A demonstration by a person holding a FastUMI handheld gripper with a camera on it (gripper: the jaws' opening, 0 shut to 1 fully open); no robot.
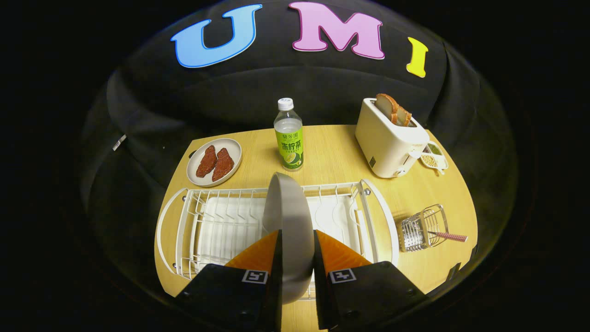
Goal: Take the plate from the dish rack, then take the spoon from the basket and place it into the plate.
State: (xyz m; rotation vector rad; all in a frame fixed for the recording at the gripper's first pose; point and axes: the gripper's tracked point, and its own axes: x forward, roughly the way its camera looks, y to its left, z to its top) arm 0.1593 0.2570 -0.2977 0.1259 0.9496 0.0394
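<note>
While the grey plate [289, 216] stands on edge over the middle of the white dish rack [207, 226], the gripper [296, 244] has it pinched, one finger pressed to each face, so the jaws are clamped on the plate with its rim rising up ahead of the fingertips. Below and around it the rack's wire slots run left and right, sitting on a pale tray on the wooden table [332, 152]. Off to the right of the rack, just beside its end, there's the small wire basket [423, 228], and the spoon [448, 236] lies in it with its patterned handle poking out to the right. Beyond the plate, a bottle [289, 134] with a green label and white cap stands upright near the table's middle. Further left, a round dish [215, 162] carries two reddish-brown pieces. On the far right, a cream toaster [389, 143] has bread slices sticking up from its slots, and just beside it sits a small divided condiment dish [433, 157].
</note>
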